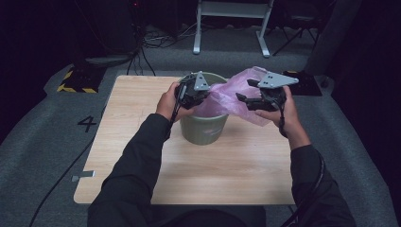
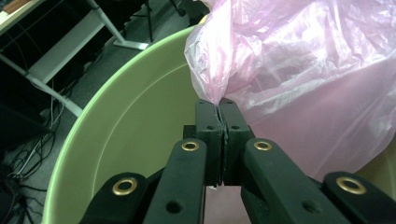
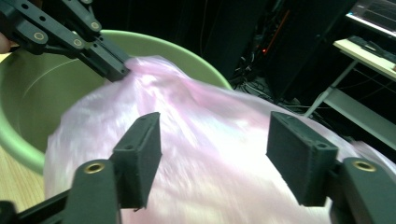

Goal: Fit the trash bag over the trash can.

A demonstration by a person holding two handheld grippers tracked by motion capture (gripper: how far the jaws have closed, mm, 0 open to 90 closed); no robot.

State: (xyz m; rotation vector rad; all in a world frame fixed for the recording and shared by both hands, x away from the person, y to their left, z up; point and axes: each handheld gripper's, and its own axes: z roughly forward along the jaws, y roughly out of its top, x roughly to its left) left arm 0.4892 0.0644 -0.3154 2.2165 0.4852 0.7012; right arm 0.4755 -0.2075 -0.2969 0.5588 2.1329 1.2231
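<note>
A pale green bin (image 1: pixel 203 130) stands on the wooden table (image 1: pixel 142 161). A thin pink plastic bag (image 1: pixel 231 94) lies over its rim and spills to the right. My left gripper (image 2: pixel 219 105) sits over the bin's (image 2: pixel 140 116) opening, shut on a bunched edge of the bag (image 2: pixel 303 70). In the high view it is at the bin's left rim (image 1: pixel 204 93). My right gripper (image 3: pixel 215 135) is open just right of the bin (image 3: pixel 28 88), its pads wide apart in front of the bag (image 3: pixel 187 98) and not pressing on it. The left gripper (image 3: pixel 119 70) shows there, pinching the bag.
The table's front and left parts are bare wood. Grey carpet (image 1: pixel 47 142) surrounds the table, with a cable across it at the left. A white desk frame (image 1: pixel 231 28) and tangled cables stand in the dark behind.
</note>
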